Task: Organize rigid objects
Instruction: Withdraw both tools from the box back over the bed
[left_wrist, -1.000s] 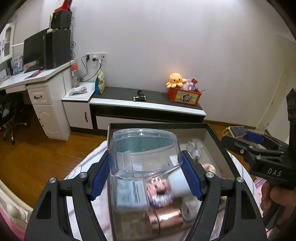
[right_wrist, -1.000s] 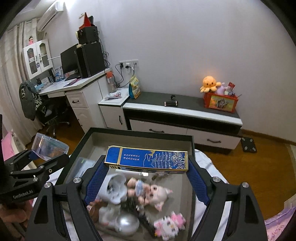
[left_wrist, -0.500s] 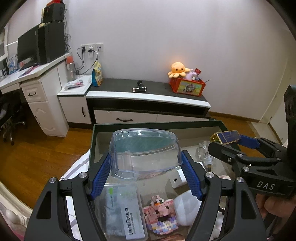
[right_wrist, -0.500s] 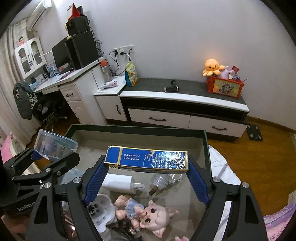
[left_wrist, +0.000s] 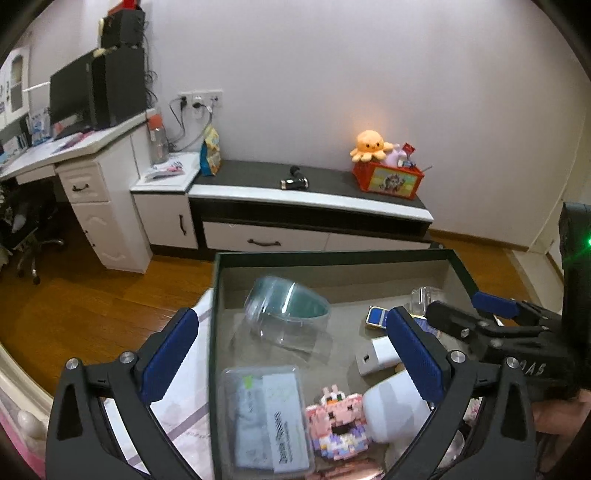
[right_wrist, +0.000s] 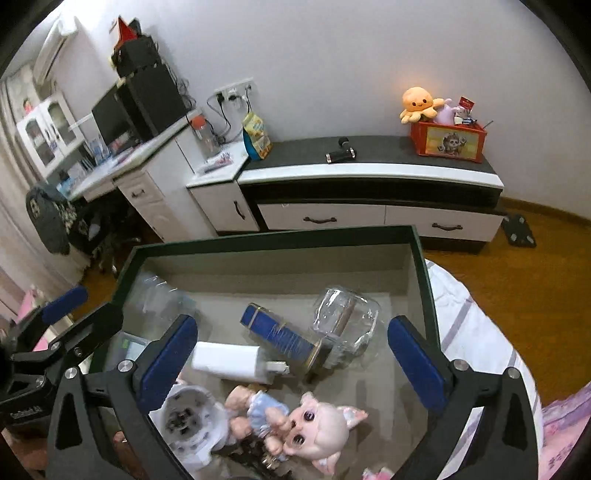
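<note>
A dark green open box (left_wrist: 332, 255) lies under both grippers. My left gripper (left_wrist: 292, 319) has its jaws opening wide. The clear plastic container (left_wrist: 286, 314) is free of its pads and blurred, tilted on the box floor at the back left. My right gripper (right_wrist: 291, 326) also has its jaws opening. The blue and gold carton (right_wrist: 275, 330) lies loose below it, resting against a glass jar (right_wrist: 345, 321). In the left wrist view the right gripper (left_wrist: 467, 307) hangs over the box's right side, with the carton (left_wrist: 376, 317) beneath it.
The box (right_wrist: 273, 236) also holds a white charger (right_wrist: 229, 360), a pig doll (right_wrist: 314, 424), a floss case (left_wrist: 266, 417), a pink block figure (left_wrist: 338, 421) and a white bottle (left_wrist: 391, 410). It sits on bedding. Beyond are a wood floor and a low cabinet (right_wrist: 369, 173).
Both grippers opened and let go. The clear container dropped from the left gripper into the box's back left. The blue carton fell from the right gripper among the items.
</note>
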